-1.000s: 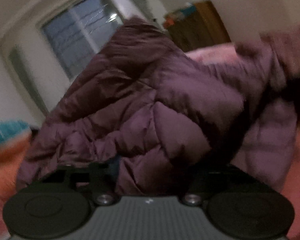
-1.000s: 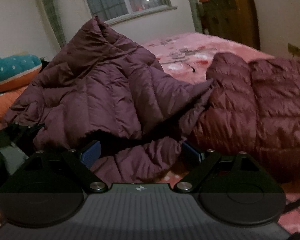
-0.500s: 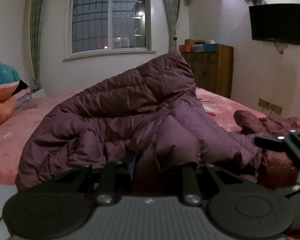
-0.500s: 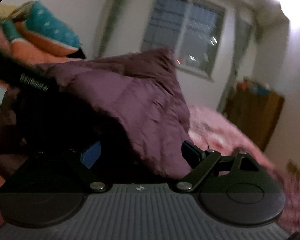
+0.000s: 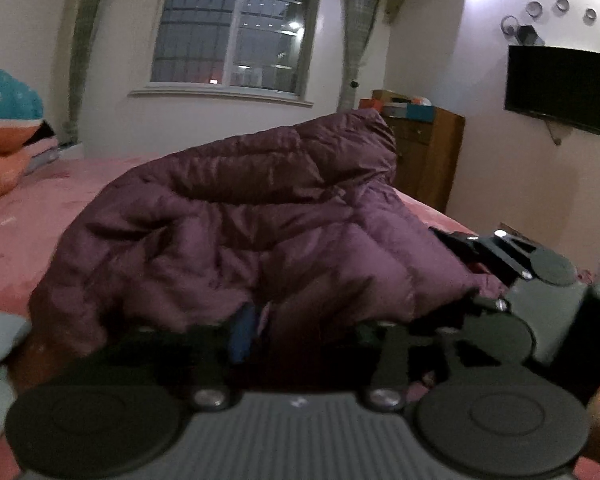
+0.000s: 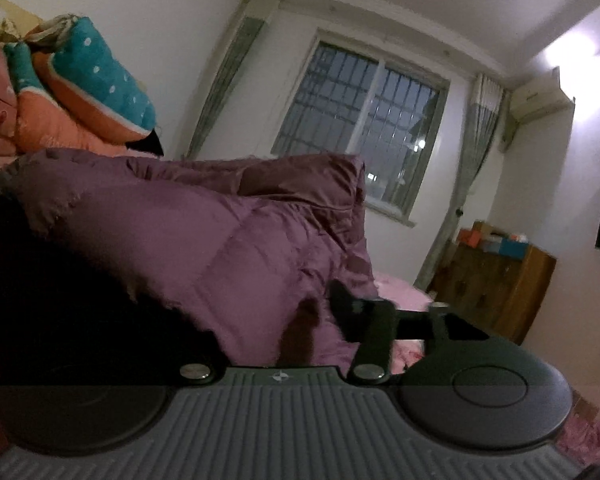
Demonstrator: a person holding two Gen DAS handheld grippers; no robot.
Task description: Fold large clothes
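Note:
A purple puffer jacket lies in a bunched heap on the pink bed. My left gripper is at its near edge. Its jaws are opening, and dark fabric still sits between the blue pad and the other finger without being pinched. My right gripper comes in from the right in the left wrist view. In the right wrist view the jacket fills the middle. The right gripper has its jaws closing on a fold of it. One of its fingers presses the fabric; the other is lost in shadow.
Teal and orange pillows are stacked at the bed's head on the left. A barred window is on the far wall. A wooden cabinet with boxes on top stands at the right, with a wall television beside it.
The jacket has sunk from a raised peak into a lower heap. My left gripper's jaws pinched, then spread apart. The right gripper rolled, moved in against the jacket, and its jaws narrowed on the fabric.

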